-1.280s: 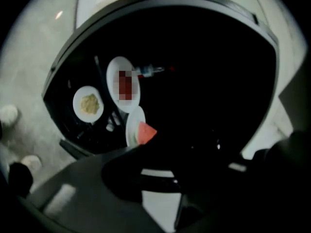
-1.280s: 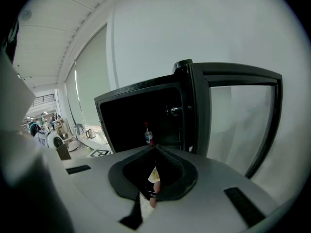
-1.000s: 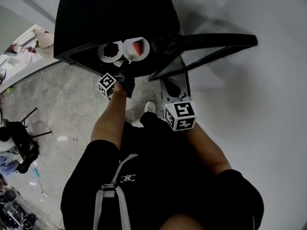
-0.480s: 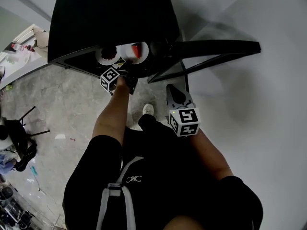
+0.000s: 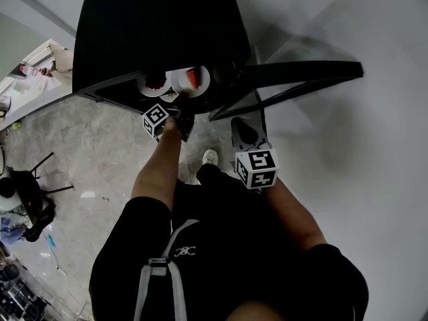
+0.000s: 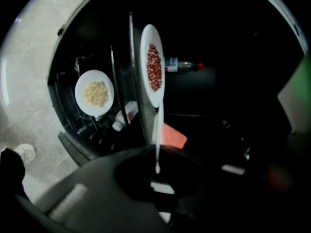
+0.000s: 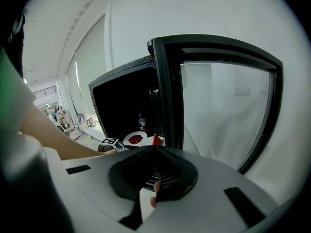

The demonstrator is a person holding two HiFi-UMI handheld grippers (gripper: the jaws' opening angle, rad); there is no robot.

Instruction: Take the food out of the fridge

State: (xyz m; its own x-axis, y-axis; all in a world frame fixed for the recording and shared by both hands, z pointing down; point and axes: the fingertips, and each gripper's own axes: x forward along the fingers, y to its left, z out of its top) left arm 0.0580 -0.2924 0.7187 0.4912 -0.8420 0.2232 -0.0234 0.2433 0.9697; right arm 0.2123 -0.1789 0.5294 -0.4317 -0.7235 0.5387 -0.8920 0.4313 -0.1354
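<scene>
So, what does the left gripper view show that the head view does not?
Only the left gripper view: the yellowish grains on a third white plate and a pale red-capped bottle. Only the head view: the open glass fridge door and the person's grey straps. Both: the black fridge, a white plate of red beans and a white plate with a red wedge.

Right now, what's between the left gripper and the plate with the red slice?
Nothing. In the left gripper view, the left gripper jaws have just been closing and pinch the rim of the plate with the red slice.
</scene>
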